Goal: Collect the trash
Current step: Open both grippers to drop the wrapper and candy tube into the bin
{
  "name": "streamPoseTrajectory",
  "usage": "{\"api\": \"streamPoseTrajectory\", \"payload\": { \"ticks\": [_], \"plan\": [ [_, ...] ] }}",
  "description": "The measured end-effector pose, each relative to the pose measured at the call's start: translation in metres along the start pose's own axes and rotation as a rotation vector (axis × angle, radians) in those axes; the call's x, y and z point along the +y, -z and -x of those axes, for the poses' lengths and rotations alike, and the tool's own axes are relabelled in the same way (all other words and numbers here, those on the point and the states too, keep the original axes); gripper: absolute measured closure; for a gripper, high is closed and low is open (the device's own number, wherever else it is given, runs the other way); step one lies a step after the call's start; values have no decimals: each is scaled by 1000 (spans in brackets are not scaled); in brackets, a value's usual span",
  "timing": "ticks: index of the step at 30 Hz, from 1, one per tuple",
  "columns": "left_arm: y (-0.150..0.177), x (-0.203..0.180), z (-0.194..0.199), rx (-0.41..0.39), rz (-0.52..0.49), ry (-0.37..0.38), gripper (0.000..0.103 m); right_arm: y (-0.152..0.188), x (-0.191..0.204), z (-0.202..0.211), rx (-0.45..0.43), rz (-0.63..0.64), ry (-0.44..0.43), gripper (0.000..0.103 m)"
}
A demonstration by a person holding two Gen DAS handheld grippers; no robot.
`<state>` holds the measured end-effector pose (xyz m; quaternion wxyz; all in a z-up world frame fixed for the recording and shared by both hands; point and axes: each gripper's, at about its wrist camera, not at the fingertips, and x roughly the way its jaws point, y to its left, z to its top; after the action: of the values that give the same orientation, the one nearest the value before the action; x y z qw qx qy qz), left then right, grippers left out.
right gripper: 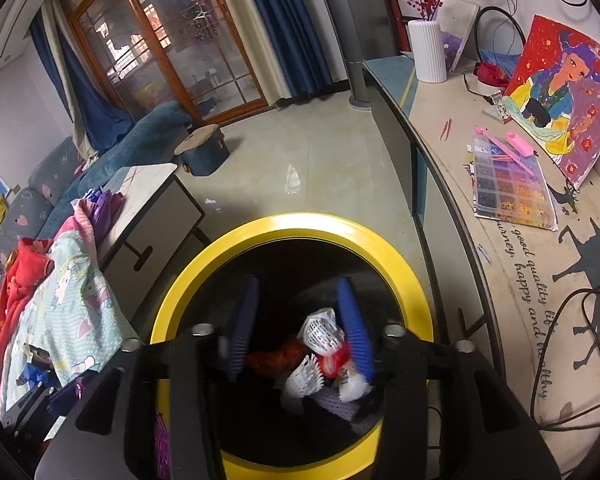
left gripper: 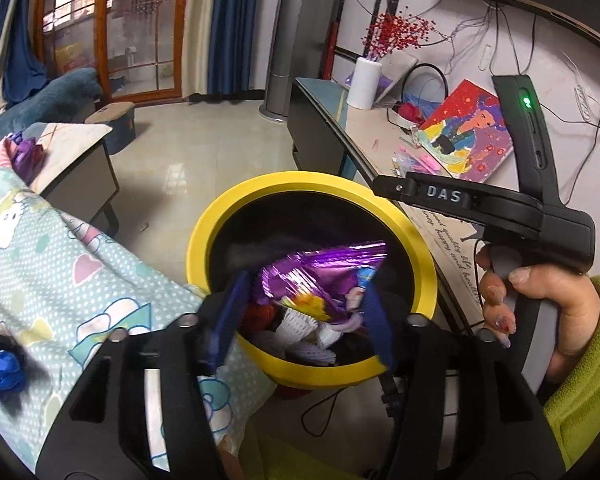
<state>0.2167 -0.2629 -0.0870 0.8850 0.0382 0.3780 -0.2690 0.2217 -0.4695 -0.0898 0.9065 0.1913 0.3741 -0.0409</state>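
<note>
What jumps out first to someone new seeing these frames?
The yellow-rimmed bin fills the middle of both views, directly below both grippers. A shiny purple wrapper sits between the left gripper's spread blue fingers; a white printed wrapper lies against the right gripper's blue finger.

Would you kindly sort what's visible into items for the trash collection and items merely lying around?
Job:
- yellow-rimmed round bin
- purple foil wrapper
- white printed wrapper
- left gripper
- right gripper

Lying about:
- white ribbed vase
- colourful portrait painting
- clear bead organiser box
</note>
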Motion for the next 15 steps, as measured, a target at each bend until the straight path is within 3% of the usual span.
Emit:
{"api": "streamPoseTrajectory", "payload": {
  "ticks": [3, 5, 15],
  "plan": [
    [-2, 5, 5, -8, 24, -10, 33, -1, 3, 3, -7, 9, 1, 55],
    [-3, 7, 10, -16, 38, -13, 17, -1, 6, 6, -16, 21, 8, 52],
    [-5, 21, 45, -94, 85, -50, 11, -4, 35, 30, -78, 99, 2, 41]
  ]
}}
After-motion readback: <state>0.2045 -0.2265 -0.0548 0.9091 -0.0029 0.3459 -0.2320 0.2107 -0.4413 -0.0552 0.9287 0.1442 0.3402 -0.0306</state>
